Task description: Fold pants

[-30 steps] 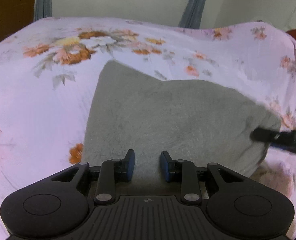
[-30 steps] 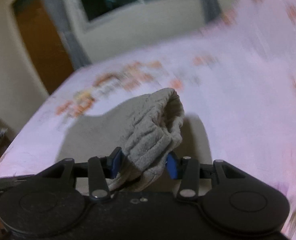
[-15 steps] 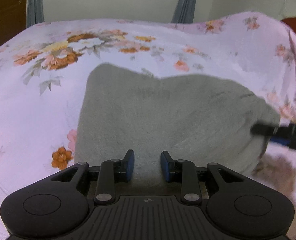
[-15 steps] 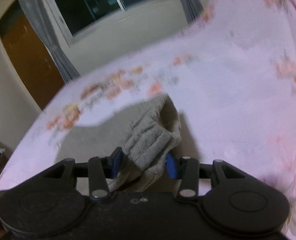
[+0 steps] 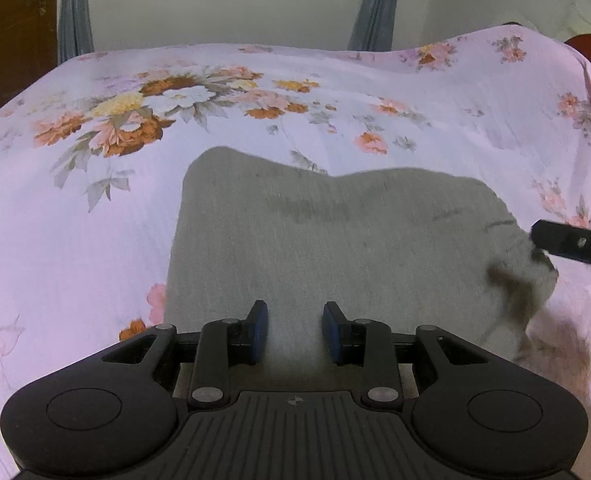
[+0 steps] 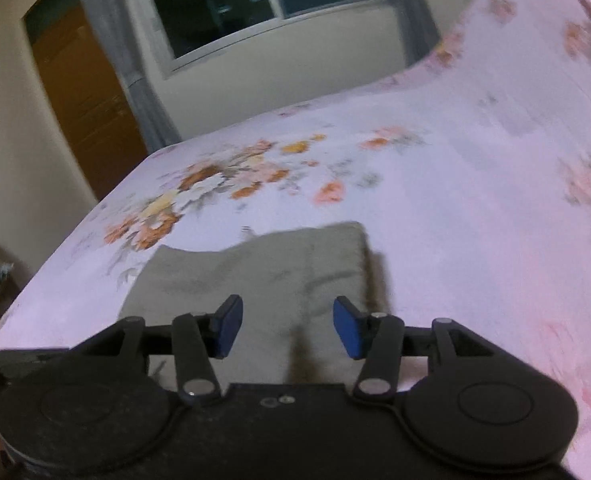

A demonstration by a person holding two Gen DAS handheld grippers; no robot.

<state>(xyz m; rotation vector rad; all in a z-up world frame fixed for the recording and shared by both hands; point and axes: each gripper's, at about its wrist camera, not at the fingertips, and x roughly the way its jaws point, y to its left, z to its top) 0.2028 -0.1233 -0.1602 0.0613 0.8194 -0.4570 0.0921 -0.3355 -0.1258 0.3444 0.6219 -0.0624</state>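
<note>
Now the grey pants lie flat on a bed with a pink floral bedsheet, already folded into a compact block just below the big flower cluster printed on that sheet. The left gripper hangs over the near edge of the pants, its blue pads a small gap apart and empty, the cloth showing between them only as background. The right gripper hovers over the pants' right side with its jaws having just been opening; nothing sits between them, so the fold looks freshly released. That corner appears slightly rumpled and blurred. Judging by this, a fold has just been laid down; the next move likely calls for re-gripping an edge for another fold, or smoothing.
</note>
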